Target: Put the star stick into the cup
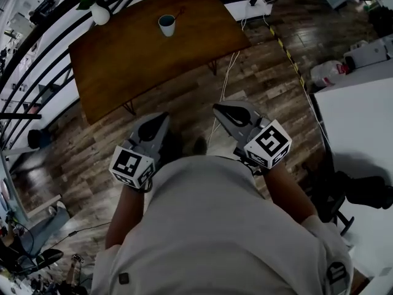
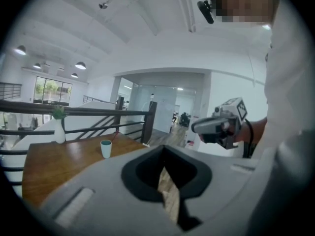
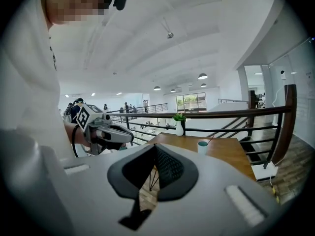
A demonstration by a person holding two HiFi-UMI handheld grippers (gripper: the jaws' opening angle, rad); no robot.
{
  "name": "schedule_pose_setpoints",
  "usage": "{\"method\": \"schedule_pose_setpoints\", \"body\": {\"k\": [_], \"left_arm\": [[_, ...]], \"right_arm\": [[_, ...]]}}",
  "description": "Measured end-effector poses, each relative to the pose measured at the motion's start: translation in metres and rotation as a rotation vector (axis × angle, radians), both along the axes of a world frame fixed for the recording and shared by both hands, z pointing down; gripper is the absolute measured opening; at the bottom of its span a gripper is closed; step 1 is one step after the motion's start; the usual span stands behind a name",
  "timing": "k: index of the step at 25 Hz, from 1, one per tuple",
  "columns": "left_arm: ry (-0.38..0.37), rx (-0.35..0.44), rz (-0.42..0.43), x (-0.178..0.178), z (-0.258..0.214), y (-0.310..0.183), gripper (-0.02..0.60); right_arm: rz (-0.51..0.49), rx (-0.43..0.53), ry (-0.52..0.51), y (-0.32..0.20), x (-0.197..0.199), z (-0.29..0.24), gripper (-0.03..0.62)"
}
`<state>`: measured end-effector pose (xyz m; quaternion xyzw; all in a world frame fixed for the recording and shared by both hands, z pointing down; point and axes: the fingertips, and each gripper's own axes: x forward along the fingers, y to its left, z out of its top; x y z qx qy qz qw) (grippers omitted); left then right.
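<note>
Room: wooden floor [image 1: 258, 78] of an open mezzanine, edged by a dark railing [image 1: 37, 48]; a person stood on it, seen from above.
Worktop: brown wooden worktop [image 1: 135, 60] set against the railing, well apart from the person, so nothing on it was within reach of either gripper.
Left gripper: left gripper [image 1: 161, 120] was held low, close to the torso and pointing toward the worktop; its fingers [image 2: 142, 173] met at the tips with only floor showing through the gap behind them, so it gripped nothing.
Right gripper: right gripper [image 1: 218, 109] was level with the left and just beside it; its fingers [image 3: 170, 168] were likewise closed together at the tips and empty.
Vase: white vase [image 1: 100, 14] with a green sprig stood at the far corner by the railing, clear of the working area.
Cup: white cup [image 1: 166, 24] with a teal inside stood upright near the far edge of the worktop.
Star stick: a thin reddish stick [image 1: 178, 13] rose slantwise from the cup's rim and appeared to be resting inside it; the star end was too small to make out.
Judgement: with both grippers empty and parked away from the worktop, the placing looked already done.
</note>
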<state>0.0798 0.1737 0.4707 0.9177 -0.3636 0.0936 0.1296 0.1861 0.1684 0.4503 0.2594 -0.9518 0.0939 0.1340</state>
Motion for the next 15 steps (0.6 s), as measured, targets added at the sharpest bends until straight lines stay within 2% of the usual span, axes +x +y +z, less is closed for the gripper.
{"method": "schedule_pose_setpoints", "body": {"k": [6,15], "left_arm": [[-0.003,-0.004,-0.01,0.018,-0.002,0.024,0.003],[-0.006,0.004,-0.005,0.031,-0.003,0.035,0.003]], "right_arm": [[-0.019,0.009,-0.01,0.023,0.017,-0.007,0.009],[-0.016,0.021,-0.019,0.036,0.029,-0.007,0.008]]}}
